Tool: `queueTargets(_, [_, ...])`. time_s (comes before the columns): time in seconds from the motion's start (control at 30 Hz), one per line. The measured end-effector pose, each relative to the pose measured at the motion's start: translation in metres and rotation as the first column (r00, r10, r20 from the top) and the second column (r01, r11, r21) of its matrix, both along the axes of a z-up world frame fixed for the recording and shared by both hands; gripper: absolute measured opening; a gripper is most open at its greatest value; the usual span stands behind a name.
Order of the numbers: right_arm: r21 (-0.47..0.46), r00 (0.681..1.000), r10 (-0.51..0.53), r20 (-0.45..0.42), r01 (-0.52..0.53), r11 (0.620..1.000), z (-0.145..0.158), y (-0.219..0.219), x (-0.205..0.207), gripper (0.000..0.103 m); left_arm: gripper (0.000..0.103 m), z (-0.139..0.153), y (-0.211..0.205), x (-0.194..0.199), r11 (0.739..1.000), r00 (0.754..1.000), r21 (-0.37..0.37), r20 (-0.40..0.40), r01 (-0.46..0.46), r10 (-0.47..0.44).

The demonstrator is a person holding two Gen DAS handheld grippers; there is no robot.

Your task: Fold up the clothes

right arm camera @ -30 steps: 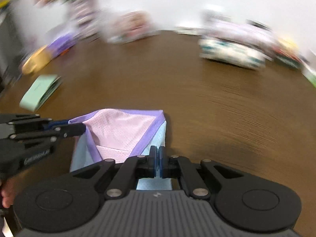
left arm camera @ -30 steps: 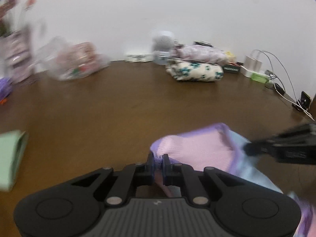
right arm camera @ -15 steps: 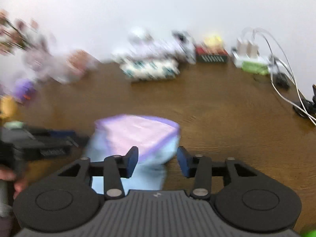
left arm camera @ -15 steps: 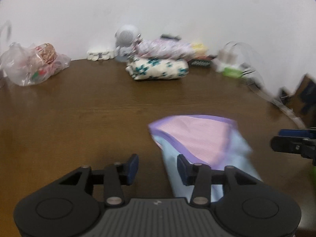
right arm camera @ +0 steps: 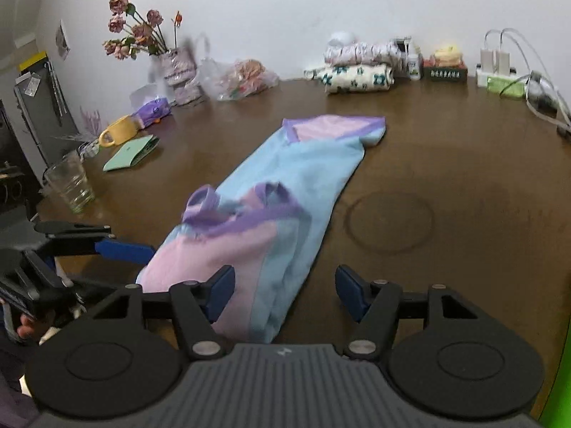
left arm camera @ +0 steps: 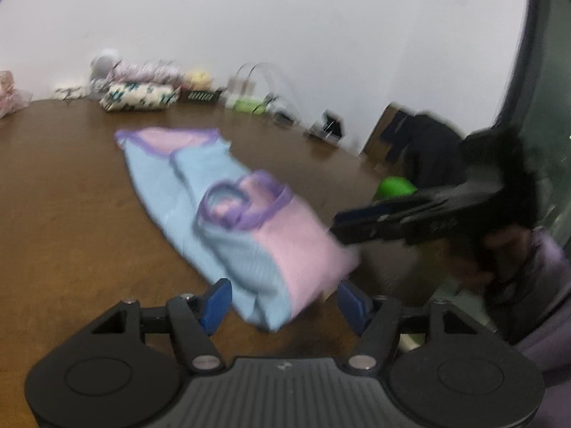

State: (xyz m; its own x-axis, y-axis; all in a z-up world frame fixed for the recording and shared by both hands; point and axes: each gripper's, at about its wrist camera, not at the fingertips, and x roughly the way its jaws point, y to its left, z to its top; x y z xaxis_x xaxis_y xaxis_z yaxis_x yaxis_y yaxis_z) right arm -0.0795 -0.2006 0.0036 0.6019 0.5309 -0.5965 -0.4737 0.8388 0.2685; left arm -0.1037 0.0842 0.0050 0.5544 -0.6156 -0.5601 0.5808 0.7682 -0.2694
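A: How far along are you with the garment?

B: Partway, by my reading. You have it lying as a long narrow strip on the brown table, both sides already turned in, running from your near edge toward one o'clock in the right wrist view. The purple-trimmed hem sits at the far end; the neck and the pink panel lie nearest you. What looks left is to shorten it end to end and then add it to the folded clothes stacked at twelve o'clock by the wall.

A: And my tongs?

B: Your right gripper has its jaws parted about halfway and grips nothing; the near end of the cloth lies between and below the blue pads, untouched. Your left gripper is opening at this moment, with the near corner of the strip between its jaws but not pinched.

A: How do my hands sit?

B: Both point downward along the strip from its near end. From the right wrist, your left tool comes in at nine o'clock, just beside the pink panel. From the left wrist, your right one reaches in from three o'clock, blurred, its tip at the cloth's edge.
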Motion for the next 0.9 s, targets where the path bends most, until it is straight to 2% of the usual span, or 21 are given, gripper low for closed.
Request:
queueTargets(0.03, [-0.001,1.000,0.006,0.001,-0.006,1.000,-0.001,0.002,-0.003,0.053,0.064,-0.001,-0.002,-0.002,1.000,1.000,0.006,0.014,-0.011,0.011])
queueTargets(0.1, [-0.003,1.000,0.027,0.003,-0.027,1.000,-0.002,0.010,-0.007,0.040,0.063,-0.003,-0.003,-0.002,1.000,0.999,0.009,0.029,-0.023,0.023])
queueTargets(0.13, [-0.005,0.999,0.037,0.005,-0.037,0.999,-0.003,0.013,-0.009,0.038,0.059,-0.004,-0.003,-0.001,1.000,0.999,0.011,0.036,-0.029,0.029])
queueTargets(0.23, [0.006,0.999,0.039,0.007,-0.039,0.999,-0.007,0.019,-0.011,0.030,0.039,-0.007,0.009,0.000,0.997,0.997,-0.019,0.013,-0.077,0.078])
queueTargets(0.3, [0.000,0.999,0.047,0.007,-0.047,0.999,-0.008,0.021,-0.016,0.022,0.018,-0.008,0.016,0.002,0.996,0.996,-0.043,-0.020,-0.083,0.082])
queueTargets(0.37, [-0.018,0.998,0.055,0.001,-0.055,0.998,-0.006,0.024,-0.023,0.017,0.013,-0.008,0.020,-0.002,0.996,0.997,-0.054,-0.042,-0.069,0.067])
queueTargets(0.53, [-0.076,0.998,0.060,-0.024,-0.061,0.995,0.002,0.027,-0.046,0.017,0.015,-0.006,0.023,-0.019,0.998,0.998,-0.052,-0.054,-0.024,0.021])
queueTargets(0.57, [-0.074,0.998,0.061,-0.026,-0.063,0.995,0.004,0.026,-0.050,0.018,0.024,-0.004,0.024,-0.020,0.999,0.999,-0.044,-0.043,-0.024,0.022])
queueTargets(0.6, [-0.065,0.998,0.065,-0.019,-0.066,0.996,0.007,0.024,-0.052,0.021,0.042,-0.002,0.024,-0.021,0.999,0.999,-0.035,-0.031,-0.024,0.023])
queueTargets(0.67, [-0.040,0.998,0.063,0.008,-0.063,0.997,0.013,0.022,-0.051,0.030,0.056,0.004,0.026,-0.014,0.998,0.999,-0.042,-0.006,-0.036,0.035])
queueTargets(0.77, [-0.002,0.998,0.048,0.034,-0.048,0.999,0.018,0.023,-0.033,0.031,0.056,0.009,0.021,0.011,0.996,0.998,-0.060,-0.025,-0.062,0.060])
queueTargets(0.83, [-0.004,1.000,0.014,0.016,-0.014,1.000,0.015,0.026,-0.012,0.032,0.054,0.010,0.015,0.030,0.994,0.995,-0.066,-0.053,-0.086,0.083])
queueTargets(0.87, [-0.002,1.000,-0.001,0.003,0.001,1.000,0.013,0.028,-0.001,0.032,0.048,0.008,0.013,0.040,0.992,0.991,-0.061,-0.079,-0.109,0.104])
queueTargets(0.9, [0.005,1.000,-0.010,-0.014,0.010,1.000,0.010,0.029,0.007,0.032,0.031,0.006,0.011,0.047,0.990,0.988,-0.061,-0.103,-0.124,0.117])
